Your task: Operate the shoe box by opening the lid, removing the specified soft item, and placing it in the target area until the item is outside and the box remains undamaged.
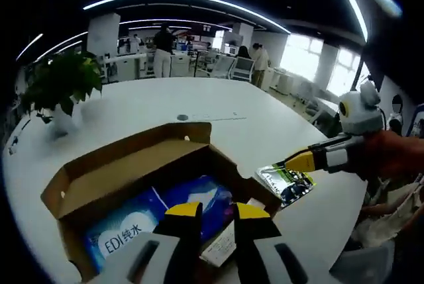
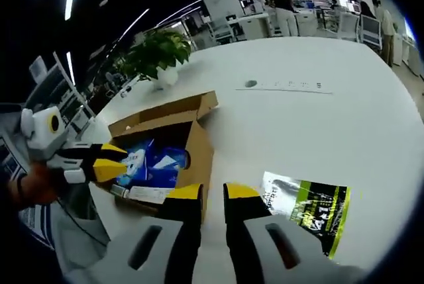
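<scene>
Brown corrugated cardboard forms the open shoe box (image 1: 132, 165) in the left gripper view, its lid folded back on the smooth white table (image 1: 199, 105). Inside lies a soft blue plastic pack (image 1: 159, 214) with white lettering. The left gripper (image 1: 216, 212), yellow-tipped, hangs over the box's near edge with its jaws slightly apart, clamping nothing. To the right, the right gripper (image 1: 286, 163) touches a glossy green-and-black foil pouch (image 1: 287, 183) lying flat outside the box.

In the right gripper view, the right gripper (image 2: 212, 193) has its jaws slightly apart and empty; the crinkled pouch (image 2: 306, 208) lies just beside them. A leafy green potted plant (image 2: 158, 51) stands beyond the box (image 2: 173, 140).
</scene>
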`<act>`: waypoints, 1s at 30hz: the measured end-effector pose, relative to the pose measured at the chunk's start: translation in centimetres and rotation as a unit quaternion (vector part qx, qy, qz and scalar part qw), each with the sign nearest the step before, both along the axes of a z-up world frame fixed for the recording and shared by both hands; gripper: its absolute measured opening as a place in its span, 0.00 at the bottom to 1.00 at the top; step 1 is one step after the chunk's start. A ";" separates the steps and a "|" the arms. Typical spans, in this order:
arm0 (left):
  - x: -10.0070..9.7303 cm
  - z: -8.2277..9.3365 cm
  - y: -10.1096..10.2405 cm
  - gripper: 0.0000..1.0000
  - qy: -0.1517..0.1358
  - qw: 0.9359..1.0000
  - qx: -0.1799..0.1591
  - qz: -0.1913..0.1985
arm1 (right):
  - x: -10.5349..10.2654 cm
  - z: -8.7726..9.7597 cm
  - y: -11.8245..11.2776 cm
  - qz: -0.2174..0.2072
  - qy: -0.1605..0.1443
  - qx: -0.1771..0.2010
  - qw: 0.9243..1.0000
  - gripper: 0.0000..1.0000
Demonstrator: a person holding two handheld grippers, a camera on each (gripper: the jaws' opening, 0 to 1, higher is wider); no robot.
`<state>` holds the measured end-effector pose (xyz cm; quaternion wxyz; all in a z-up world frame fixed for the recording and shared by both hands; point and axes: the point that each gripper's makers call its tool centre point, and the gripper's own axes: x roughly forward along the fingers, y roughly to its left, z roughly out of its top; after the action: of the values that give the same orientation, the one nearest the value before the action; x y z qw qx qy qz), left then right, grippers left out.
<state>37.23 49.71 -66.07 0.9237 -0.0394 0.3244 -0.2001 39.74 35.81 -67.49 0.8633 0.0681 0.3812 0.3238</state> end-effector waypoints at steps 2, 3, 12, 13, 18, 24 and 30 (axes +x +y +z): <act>-0.3 -0.1 1.8 0.19 0.001 1.000 -0.001 0.017 | -0.4 0.0 1.6 0.017 0.001 0.000 1.000 0.11; -0.5 -0.1 2.5 0.19 0.002 1.000 0.000 0.023 | -0.4 -0.1 2.1 0.023 0.001 -0.001 1.000 0.11; -2.2 -0.6 7.3 0.19 0.007 0.998 0.007 0.056 | -0.7 -0.5 7.7 0.070 0.005 0.004 0.998 0.11; -2.3 -0.5 7.6 0.19 0.006 0.998 0.007 0.060 | -0.7 -0.6 8.5 0.078 0.005 0.004 0.997 0.11; -2.8 -0.1 9.2 0.19 0.004 0.997 0.003 0.078 | -0.7 -0.8 10.6 0.098 0.005 0.001 0.995 0.11; -3.2 0.2 11.0 0.19 0.003 0.995 -0.001 0.097 | -0.7 -1.2 12.7 0.115 0.009 -0.001 0.993 0.11; -3.6 0.2 12.5 0.19 0.004 0.993 -0.002 0.114 | -0.6 -1.7 14.1 0.119 0.022 0.003 0.993 0.11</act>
<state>33.58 62.25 -65.89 0.9391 -0.0788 0.3212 -0.0938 39.18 49.92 -69.19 0.8100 0.0317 0.4044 0.4234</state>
